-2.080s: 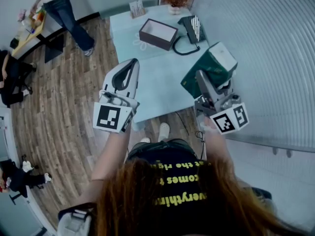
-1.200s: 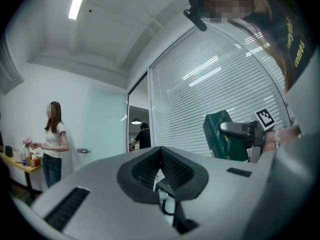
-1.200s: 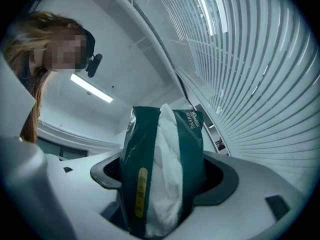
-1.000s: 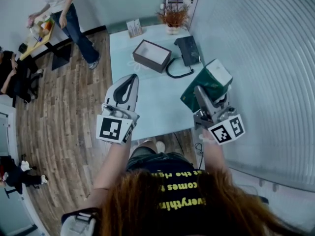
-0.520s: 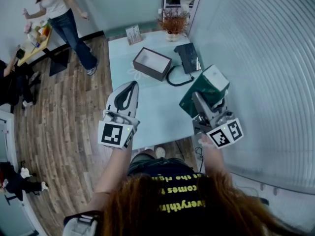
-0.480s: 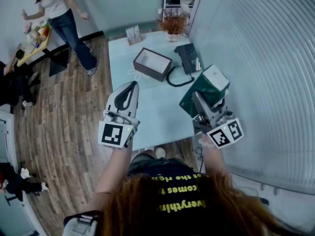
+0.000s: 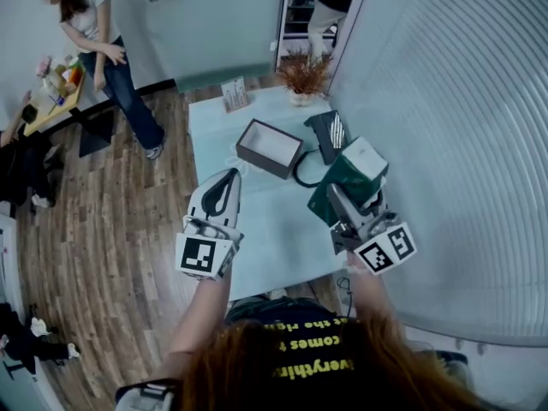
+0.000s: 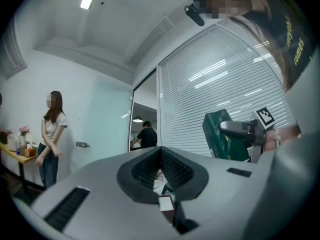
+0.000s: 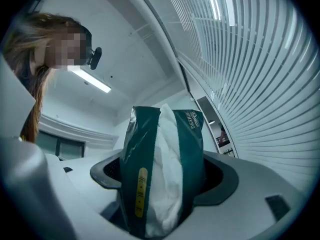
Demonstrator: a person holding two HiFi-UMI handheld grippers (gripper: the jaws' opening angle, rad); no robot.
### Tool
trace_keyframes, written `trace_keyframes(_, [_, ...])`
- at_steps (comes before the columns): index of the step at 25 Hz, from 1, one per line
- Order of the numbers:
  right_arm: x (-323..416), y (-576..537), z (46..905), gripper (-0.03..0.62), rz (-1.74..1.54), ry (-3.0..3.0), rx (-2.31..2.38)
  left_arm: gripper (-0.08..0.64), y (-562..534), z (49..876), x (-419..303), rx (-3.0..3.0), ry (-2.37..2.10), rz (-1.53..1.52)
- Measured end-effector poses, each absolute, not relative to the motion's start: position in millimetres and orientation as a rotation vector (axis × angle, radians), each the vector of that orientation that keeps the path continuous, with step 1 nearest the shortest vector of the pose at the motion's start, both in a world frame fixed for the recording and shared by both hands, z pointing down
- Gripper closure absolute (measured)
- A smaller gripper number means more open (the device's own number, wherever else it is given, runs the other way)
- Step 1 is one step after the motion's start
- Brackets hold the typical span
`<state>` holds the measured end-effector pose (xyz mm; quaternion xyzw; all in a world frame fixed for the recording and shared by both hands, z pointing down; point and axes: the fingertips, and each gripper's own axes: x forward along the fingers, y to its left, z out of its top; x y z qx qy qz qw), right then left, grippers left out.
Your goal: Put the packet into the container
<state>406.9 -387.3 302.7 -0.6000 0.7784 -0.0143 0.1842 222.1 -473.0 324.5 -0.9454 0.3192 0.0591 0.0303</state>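
Holding a puffy dark green plastic packet [image 7: 353, 171] with a white end, the right gripper [image 7: 341, 200] has its grey jaws squeezed on the packet's two sides. The packet is shiny and crinkly, with a white strip down its middle and a small yellow mark. It is up in the air, to the right of the dark brown box [image 7: 269, 148] and nearer to the person than the box is. The box is a rectangle, open on top and white inside. It sits on a smooth pale blue table [image 7: 257, 229].

The white and grey left gripper [image 7: 224, 178] has its jaws close together, with nothing in them. It hangs nearer than the box, a little to the box's left.

Just right of the box lies a black phone [image 7: 329, 132]. Its black cord [image 7: 301, 171] loops on the table between the box and the packet. Past the box stand a small card [image 7: 232, 94] and a pot of dry brown twigs [image 7: 301, 74]. Far left of the box, a person in a white top and jeans [image 7: 94, 50] stands on the brown wood floor [image 7: 111, 221]. White slatted blinds [image 7: 462, 144] fill the side right of the box.
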Motion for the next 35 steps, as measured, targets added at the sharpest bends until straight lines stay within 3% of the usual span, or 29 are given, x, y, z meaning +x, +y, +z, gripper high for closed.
trace_keyframes(8, [400, -442, 315, 0.212, -0.017, 2.242, -1.712, 0.558, -515, 340, 221, -2.935, 0.981, 0.188])
trace_keyframes(35, [408, -553, 404, 0.212, -0.127, 2.677, -1.640, 0.558, -509, 346, 208, -2.848, 1.262, 0.117])
